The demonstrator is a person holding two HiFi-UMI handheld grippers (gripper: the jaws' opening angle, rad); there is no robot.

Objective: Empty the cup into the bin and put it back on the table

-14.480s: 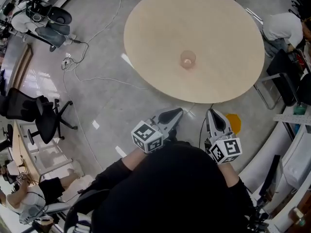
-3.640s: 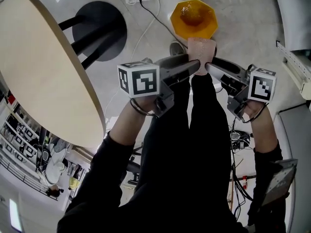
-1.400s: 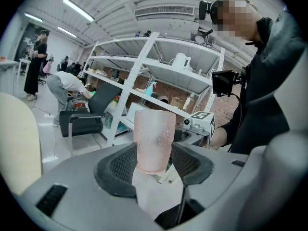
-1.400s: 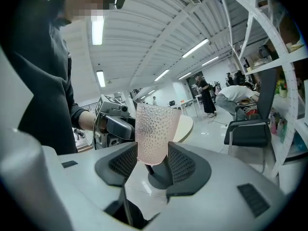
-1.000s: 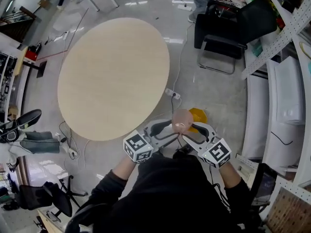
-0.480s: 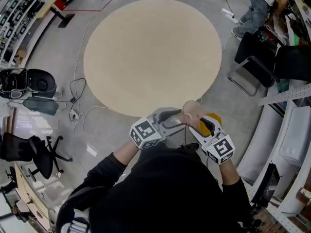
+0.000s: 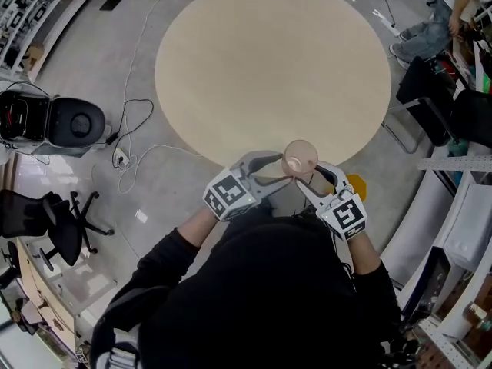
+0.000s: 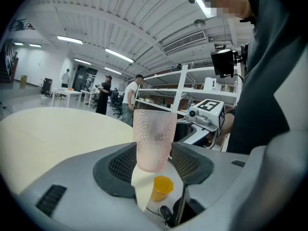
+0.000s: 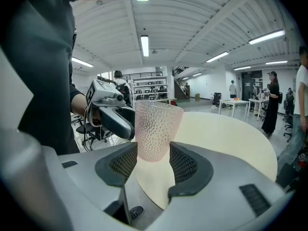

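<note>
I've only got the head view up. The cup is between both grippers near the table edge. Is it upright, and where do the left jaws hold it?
Observer: In the left gripper view the cup stands upright, and the left gripper has its pads pressed on the cup's lower part.
Operator: And the right one?
Observer: The right gripper clamps the same low part from the opposite side, seen in its own view.
Operator: Is it down on the table yet?
Observer: No. In the left gripper view its base hangs above the table edge, with the orange bin showing below it.
</note>
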